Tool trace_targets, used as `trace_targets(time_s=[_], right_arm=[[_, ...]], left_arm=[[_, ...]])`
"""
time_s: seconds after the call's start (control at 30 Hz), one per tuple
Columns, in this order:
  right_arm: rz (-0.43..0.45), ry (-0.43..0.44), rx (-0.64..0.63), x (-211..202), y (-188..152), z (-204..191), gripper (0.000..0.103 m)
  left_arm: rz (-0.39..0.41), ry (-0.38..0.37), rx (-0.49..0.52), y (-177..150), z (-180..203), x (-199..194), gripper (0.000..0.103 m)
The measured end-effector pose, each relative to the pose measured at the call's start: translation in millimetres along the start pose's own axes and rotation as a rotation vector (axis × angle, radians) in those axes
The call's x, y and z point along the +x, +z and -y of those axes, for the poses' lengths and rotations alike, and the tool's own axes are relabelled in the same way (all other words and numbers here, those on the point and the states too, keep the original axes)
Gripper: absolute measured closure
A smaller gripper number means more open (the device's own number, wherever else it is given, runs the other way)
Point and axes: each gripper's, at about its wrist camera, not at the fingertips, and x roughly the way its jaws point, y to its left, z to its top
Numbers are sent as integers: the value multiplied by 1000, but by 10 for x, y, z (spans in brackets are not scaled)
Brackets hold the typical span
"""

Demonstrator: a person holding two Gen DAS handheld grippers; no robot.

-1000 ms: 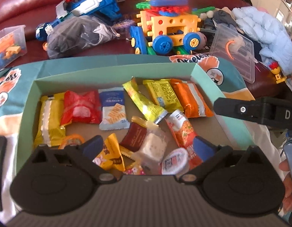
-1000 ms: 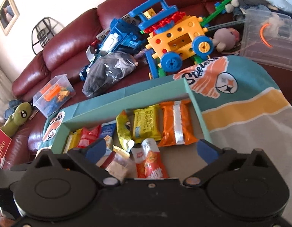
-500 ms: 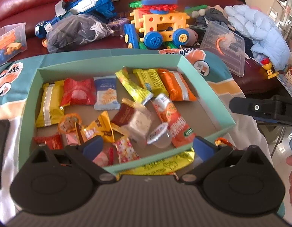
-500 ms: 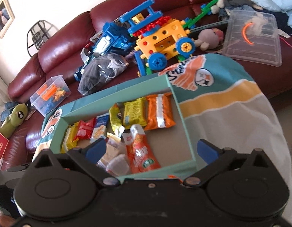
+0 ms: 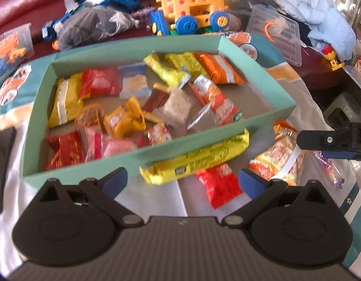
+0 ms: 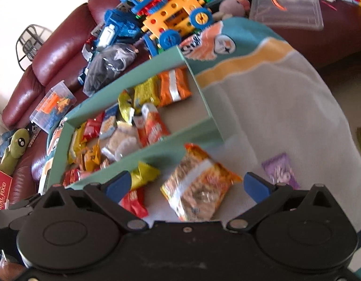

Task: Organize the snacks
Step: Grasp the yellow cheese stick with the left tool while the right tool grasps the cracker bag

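A: Where are the snacks rn?

B: Most sit inside the teal box (image 5: pixel 257 75), a shallow open tray on a printed blanket (image 6: pixel 274 107). Orange pack (image 5: pixel 219 69) at far right corner, two yellow ones beside it, red and blue-white packs along the back wall, gold bar at left, small candies piled near the front wall. It's blurry, so labels can't be read.

A: Anything outside the box?

B: Yep, four. Long yellow bar (image 5: pixel 199 161) lies vs. the box's near wall, touching it. Red packet (image 5: pixel 219 185) just in front of that. Orange noodle-style bag (image 6: pixel 199 182) to the right of those, and a purple packet (image 6: pixel 280 171) further right, apart from the rest.

A: Grippers?

B: Left gripper (image 5: pixel 182 178) has its jaws spread wide, nothing btwn them, over the yellow bar and red packet. Right gripper (image 6: pixel 186 187) also spread wide, holding nothing, w/ the noodle bag below the gap.

A: Background?

B: Dark red sofa (image 6: pixel 53 53) w/ a yellow-blue toy vehicle (image 5: pixel 192 9), clear plastic bins, green plush at left.
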Motion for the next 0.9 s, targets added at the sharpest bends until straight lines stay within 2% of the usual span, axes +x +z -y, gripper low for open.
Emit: trace_targets(time_s=[0.13, 0.37, 0.4, 0.47, 0.53, 0.57, 0.6, 0.7, 0.83, 0.9], right_arm=[[-22, 3, 39, 49, -88, 42, 0], [-6, -14, 129, 188, -127, 72, 1], [-3, -16, 129, 207, -125, 66, 3], [8, -23, 102, 227, -123, 42, 19], [15, -26, 75, 241, -125, 37, 32], [16, -25, 64, 245, -125, 50, 37], [15, -25, 56, 254, -118, 57, 39], [6, -27, 17, 240, -114, 103, 41], [12, -56, -31, 163, -112, 186, 41], [12, -78, -51, 136, -113, 239, 41]], left_arm=[[-24, -3, -26, -59, -44, 102, 0], [-8, -17, 2, -28, 16, 322, 0], [-13, -29, 6, -30, 31, 345, 2], [-12, -48, 29, -37, 91, 365, 9], [-28, -95, 56, -50, 151, 374, 22], [-49, -127, 69, -62, 185, 387, 34], [-73, -156, 85, -78, 223, 406, 40], [-90, -192, 172, -150, 403, 385, 39], [-116, -257, 218, -194, 568, 337, 39], [-86, -242, 235, -182, 596, 245, 39]])
